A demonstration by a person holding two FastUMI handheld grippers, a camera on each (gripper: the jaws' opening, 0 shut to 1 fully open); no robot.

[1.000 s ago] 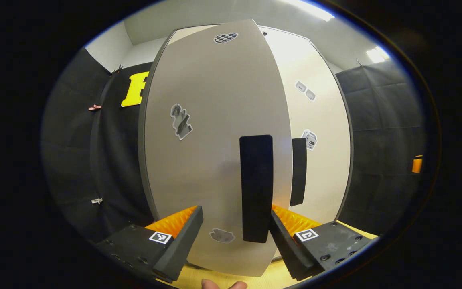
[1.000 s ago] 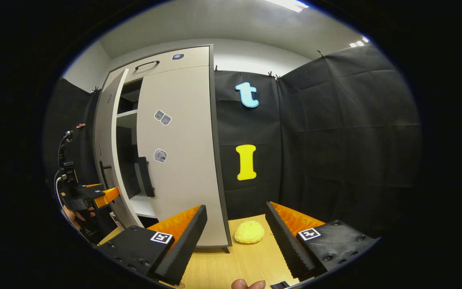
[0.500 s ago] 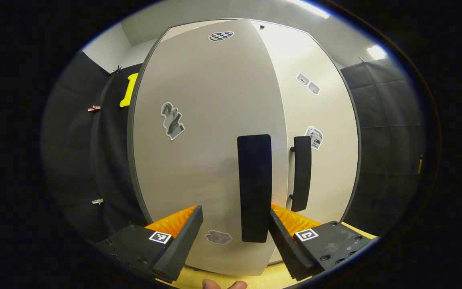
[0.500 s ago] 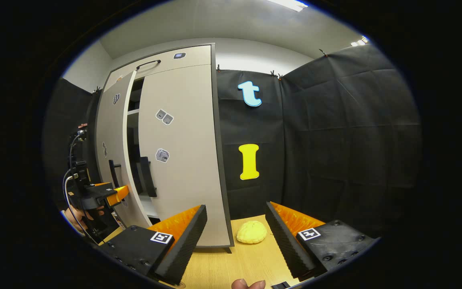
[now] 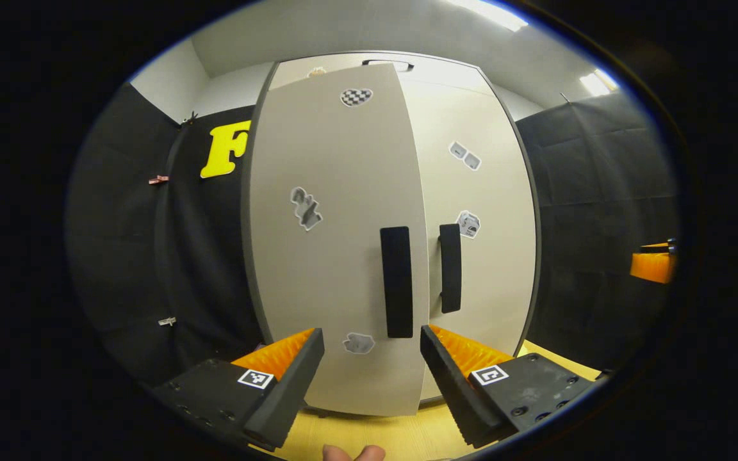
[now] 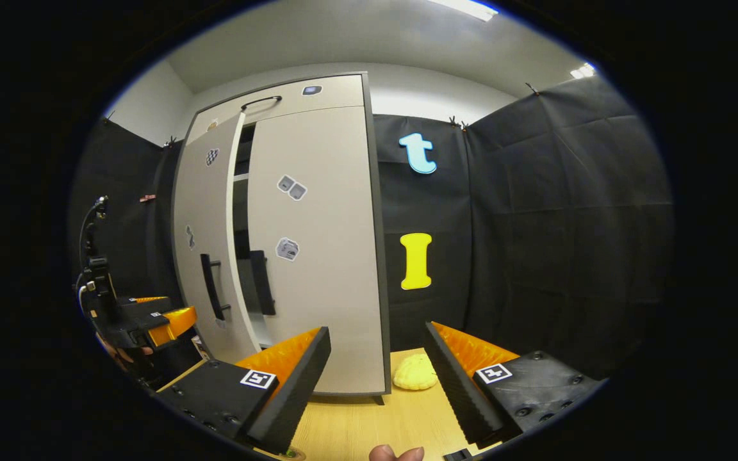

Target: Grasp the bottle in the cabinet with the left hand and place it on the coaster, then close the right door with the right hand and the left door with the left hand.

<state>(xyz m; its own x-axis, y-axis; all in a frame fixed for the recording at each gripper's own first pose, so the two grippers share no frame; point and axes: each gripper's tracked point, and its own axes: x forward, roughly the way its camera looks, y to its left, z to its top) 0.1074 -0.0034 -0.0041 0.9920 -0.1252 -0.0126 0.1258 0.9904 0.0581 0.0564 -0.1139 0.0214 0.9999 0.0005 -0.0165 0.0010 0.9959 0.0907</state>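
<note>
While both claws stood apart, holding nothing, the scene read so:
Left gripper: fingers spread, facing the left door — flat, matte, pale, with a slab-like dark handle.
Right gripper: fingers spread above the wooden table.
Right door: closed, stickers illegible.
Left door, right gripper view: slightly ajar — dark gap.
Lumpy yellow object: beside the cabinet's foot.

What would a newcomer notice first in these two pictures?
The tall pale cabinet stands at the centre, its right door shut and its left door still slightly ajar, with a dark gap between them. The open left gripper faces the two black handles. A yellow lumpy object lies on the wooden table.
</note>
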